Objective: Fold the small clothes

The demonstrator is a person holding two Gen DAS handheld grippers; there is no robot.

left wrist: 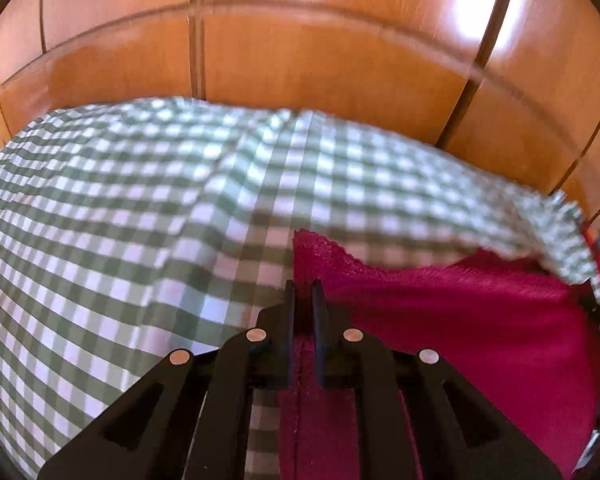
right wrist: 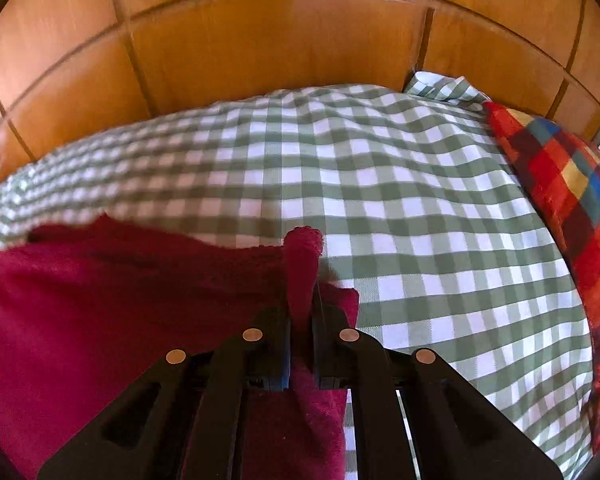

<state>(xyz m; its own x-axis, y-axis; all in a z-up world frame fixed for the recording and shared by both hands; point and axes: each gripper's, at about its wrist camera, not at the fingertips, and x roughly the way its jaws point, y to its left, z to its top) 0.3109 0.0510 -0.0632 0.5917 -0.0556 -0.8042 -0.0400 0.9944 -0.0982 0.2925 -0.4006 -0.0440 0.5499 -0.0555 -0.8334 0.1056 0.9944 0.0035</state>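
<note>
A crimson fleece garment is held stretched between my two grippers above a green-and-white checked cloth. My left gripper is shut on the garment's left corner, which sticks up past the fingertips. In the right wrist view the same garment spreads to the left, and my right gripper is shut on its right corner, which pokes up between the fingers. The garment's lower part is hidden under the gripper bodies.
The checked cloth covers the whole work surface. A wooden panelled wall stands right behind it and also shows in the right wrist view. A red, yellow and blue patchwork cushion lies at the right edge.
</note>
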